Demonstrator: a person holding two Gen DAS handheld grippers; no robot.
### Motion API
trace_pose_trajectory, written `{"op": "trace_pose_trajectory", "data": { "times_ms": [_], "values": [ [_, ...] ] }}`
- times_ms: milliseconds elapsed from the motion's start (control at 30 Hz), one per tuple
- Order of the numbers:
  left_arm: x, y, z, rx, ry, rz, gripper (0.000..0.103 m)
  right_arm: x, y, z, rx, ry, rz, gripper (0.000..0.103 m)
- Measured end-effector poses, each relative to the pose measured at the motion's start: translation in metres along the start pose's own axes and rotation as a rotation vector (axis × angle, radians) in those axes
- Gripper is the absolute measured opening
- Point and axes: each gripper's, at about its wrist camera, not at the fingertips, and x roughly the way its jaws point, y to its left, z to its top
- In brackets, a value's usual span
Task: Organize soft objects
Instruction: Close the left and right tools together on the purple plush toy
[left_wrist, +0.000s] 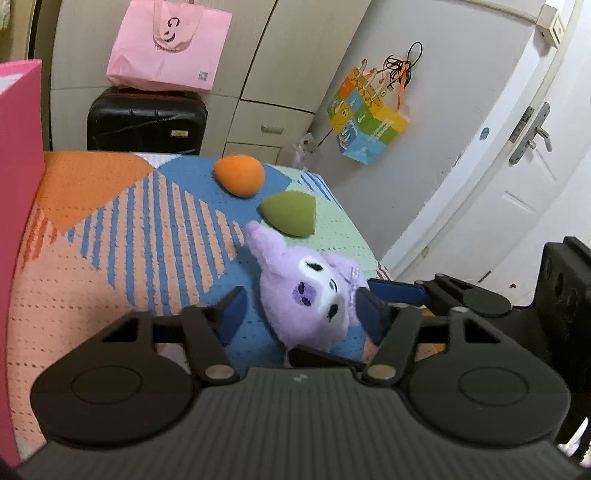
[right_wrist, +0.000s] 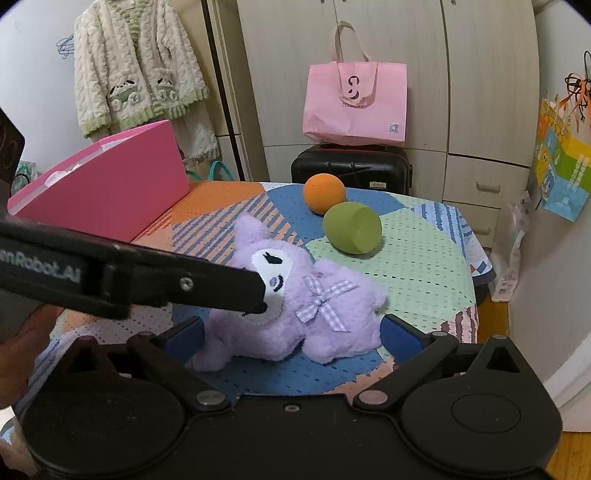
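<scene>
A purple plush toy (left_wrist: 306, 295) (right_wrist: 295, 306) with a white face and a checked bow lies on the patterned cloth of the table (left_wrist: 110, 240). My left gripper (left_wrist: 301, 314) is open, its blue pads on either side of the plush's head. My right gripper (right_wrist: 291, 336) is open, its pads on either side of the plush's body. The left gripper's finger (right_wrist: 207, 282) crosses the right wrist view and reaches the plush's face. An orange soft egg (left_wrist: 239, 175) (right_wrist: 324, 193) and a green soft egg (left_wrist: 290, 213) (right_wrist: 351, 227) lie beyond the plush.
A pink box (right_wrist: 110, 184) (left_wrist: 18, 184) stands open at the table's left. A black suitcase (right_wrist: 351, 166) with a pink bag (right_wrist: 354, 103) on it stands behind the table. A colourful bag (left_wrist: 365, 122) hangs on the wall at the right, beside a white door (left_wrist: 517, 147).
</scene>
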Motion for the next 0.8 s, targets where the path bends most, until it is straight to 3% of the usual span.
{"op": "trace_pose_trajectory", "data": {
  "times_ms": [67, 100, 467, 800],
  "values": [
    [0.004, -0.001, -0.004, 0.003, 0.013, 0.005, 0.042, 0.003, 0.001, 0.0, -0.009, 0.001, -0.005, 0.103],
    [0.006, -0.003, -0.006, 0.009, 0.017, 0.014, 0.041, 0.004, 0.002, 0.0, -0.013, 0.002, -0.008, 0.103],
    [0.005, -0.01, -0.012, 0.033, -0.017, 0.036, 0.039, 0.022, 0.01, 0.007, -0.085, 0.032, -0.049, 0.103],
    [-0.003, -0.005, -0.014, -0.018, 0.022, -0.018, 0.039, 0.01, 0.017, 0.001, -0.05, 0.031, -0.081, 0.1]
  ]
}}
